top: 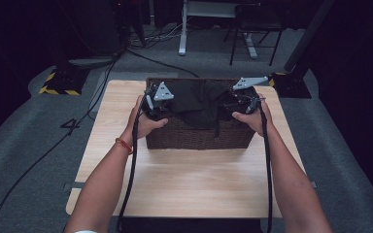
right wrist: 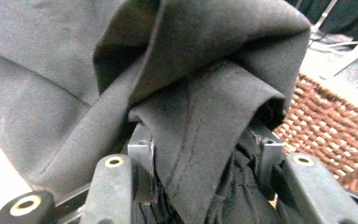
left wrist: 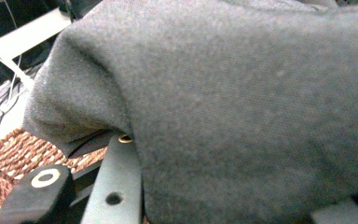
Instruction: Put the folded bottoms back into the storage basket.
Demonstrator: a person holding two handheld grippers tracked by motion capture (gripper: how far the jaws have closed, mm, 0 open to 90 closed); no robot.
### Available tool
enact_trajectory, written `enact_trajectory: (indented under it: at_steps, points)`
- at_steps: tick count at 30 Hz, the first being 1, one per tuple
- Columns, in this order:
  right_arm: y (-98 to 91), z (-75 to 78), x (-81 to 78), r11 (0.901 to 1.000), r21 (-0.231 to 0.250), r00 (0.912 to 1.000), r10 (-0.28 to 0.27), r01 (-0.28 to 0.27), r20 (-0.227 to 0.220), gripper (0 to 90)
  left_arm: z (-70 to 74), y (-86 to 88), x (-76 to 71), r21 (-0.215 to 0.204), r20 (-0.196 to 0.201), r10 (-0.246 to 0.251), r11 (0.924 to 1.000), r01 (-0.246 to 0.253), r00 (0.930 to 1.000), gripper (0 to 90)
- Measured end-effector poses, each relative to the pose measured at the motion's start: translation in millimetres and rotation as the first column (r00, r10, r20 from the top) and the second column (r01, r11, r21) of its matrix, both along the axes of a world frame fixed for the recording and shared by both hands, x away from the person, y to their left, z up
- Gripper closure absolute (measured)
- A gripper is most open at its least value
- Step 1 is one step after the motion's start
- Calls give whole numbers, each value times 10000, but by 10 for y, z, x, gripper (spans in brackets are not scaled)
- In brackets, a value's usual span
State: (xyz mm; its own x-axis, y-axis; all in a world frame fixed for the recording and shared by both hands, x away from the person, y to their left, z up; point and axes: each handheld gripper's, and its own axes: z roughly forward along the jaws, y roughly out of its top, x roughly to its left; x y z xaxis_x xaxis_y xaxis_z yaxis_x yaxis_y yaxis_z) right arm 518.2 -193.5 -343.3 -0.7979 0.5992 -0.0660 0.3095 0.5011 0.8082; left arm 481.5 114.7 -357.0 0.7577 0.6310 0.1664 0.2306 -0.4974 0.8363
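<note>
On the bench [top: 184, 179], each hand-held gripper — left [top: 156, 104], right [top: 243, 103] — pinches the dark garment [top: 199, 104] above the wicker basket [top: 199, 138]. Beyond, cables cross the floor. A thin fold could slip free, or a hanging hem snag the weave.

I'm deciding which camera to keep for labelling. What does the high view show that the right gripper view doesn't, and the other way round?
High view alone: the whole wooden table, both forearms, the left gripper, and a fold of cloth hanging over the front wall of the basket.

Right gripper view alone: the stitched seam and bunched folds of fabric packed between the jaws of the right gripper.

Both: the dark cloth and the wicker weave.
</note>
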Motion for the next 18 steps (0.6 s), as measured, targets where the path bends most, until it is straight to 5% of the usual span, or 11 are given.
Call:
enact_trajectory:
  at_steps: [18]
  points:
    - [148, -310, 261, 9937, -965, 9945, -644, 564, -826, 539, -214, -109, 252, 1045, -804, 360, 9941, -275, 9961, 637]
